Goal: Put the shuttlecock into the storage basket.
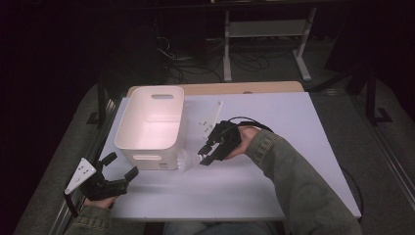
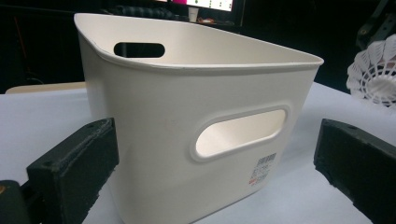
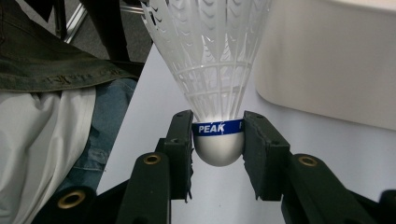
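A white plastic shuttlecock (image 3: 212,60) with a blue band reading PEAK is clamped by its rounded cork between the pads of my right gripper (image 3: 218,140). In the high view the right gripper (image 1: 204,155) holds the shuttlecock (image 1: 188,160) just off the near right corner of the white bin (image 1: 128,128), above the table. My left gripper (image 1: 121,166) rests at the table's near left edge, jaws spread wide with nothing between them, pointing at the bin's handled wall (image 2: 187,121). The shuttlecock (image 2: 376,74) shows at the right of the left gripper view.
The white table (image 1: 293,127) carries a thin white strip (image 1: 209,117) beside the bin's right wall. A wooden board (image 1: 235,88) lies along the far edge. Cables and a metal stand's legs (image 1: 227,49) sit on the floor beyond. The person's lap lies below the near edge.
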`<state>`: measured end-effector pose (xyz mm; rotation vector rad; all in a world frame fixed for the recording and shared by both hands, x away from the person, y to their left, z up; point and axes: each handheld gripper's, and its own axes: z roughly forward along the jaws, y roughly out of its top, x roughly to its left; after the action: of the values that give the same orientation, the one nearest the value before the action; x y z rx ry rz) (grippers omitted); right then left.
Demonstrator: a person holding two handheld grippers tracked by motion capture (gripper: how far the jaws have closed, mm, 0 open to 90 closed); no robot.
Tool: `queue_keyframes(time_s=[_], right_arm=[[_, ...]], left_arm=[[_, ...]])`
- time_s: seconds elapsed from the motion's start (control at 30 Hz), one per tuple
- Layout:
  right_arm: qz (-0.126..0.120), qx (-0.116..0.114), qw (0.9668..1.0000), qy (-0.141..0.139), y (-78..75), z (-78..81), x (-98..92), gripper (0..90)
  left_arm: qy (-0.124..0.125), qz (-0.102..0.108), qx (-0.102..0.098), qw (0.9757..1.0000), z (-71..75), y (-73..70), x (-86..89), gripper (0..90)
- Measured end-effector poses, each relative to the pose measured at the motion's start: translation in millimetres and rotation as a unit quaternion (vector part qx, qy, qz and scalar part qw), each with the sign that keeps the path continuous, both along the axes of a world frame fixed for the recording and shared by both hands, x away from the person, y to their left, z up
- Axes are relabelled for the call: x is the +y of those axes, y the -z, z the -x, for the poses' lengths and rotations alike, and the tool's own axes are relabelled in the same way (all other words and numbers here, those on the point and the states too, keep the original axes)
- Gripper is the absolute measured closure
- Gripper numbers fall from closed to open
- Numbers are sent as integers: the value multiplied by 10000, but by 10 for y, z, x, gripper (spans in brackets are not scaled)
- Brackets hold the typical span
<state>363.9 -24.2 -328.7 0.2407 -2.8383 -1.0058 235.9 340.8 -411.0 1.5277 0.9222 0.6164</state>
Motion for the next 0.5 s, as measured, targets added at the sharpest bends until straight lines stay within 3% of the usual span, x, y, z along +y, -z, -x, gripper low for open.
queue_keyframes(time_s=[0.5], right_arm=[[-284, -137, 9994, 160, -253, -25, -61, 632]], left_arm=[[20, -14, -21, 10000, -7, -2, 6, 0]])
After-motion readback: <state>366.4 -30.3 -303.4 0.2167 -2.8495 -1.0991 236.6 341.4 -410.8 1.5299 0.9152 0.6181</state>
